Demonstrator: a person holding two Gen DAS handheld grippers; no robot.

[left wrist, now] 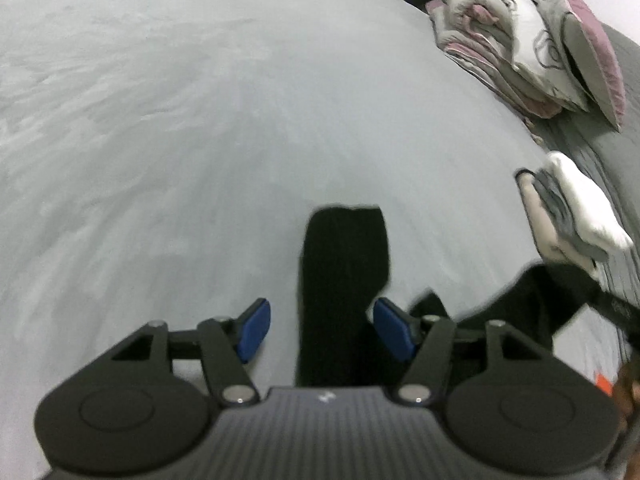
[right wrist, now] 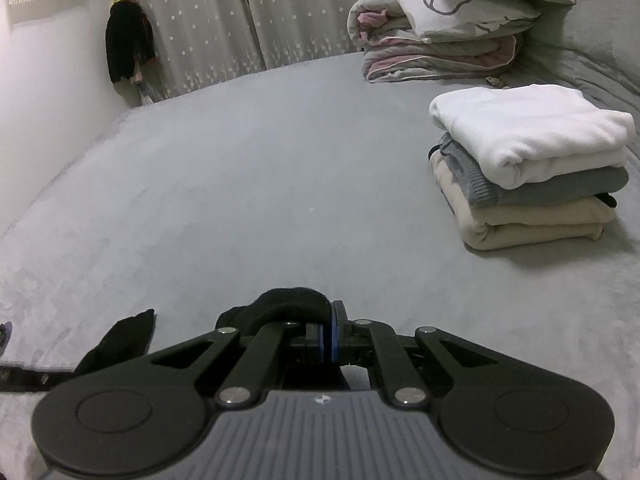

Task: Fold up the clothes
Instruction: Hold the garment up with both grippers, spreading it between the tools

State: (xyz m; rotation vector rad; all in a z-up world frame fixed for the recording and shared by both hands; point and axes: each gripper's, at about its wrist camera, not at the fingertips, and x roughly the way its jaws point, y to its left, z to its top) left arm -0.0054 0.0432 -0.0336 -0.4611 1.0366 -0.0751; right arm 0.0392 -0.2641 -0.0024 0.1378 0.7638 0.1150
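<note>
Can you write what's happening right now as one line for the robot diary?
left gripper: open over black garment | right gripper: shut on black garment | folded stack: on bed

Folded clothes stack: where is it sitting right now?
In the right wrist view the folded clothes stack sits on the grey bed at the right, just in front of the piled bedding, well ahead of the right gripper.

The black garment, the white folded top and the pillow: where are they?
black garment (left wrist: 344,264): left wrist view, its flat middle.
white folded top (right wrist: 532,128): right wrist view, upper face.
pillow (right wrist: 448,4): right wrist view, patterned front.
</note>
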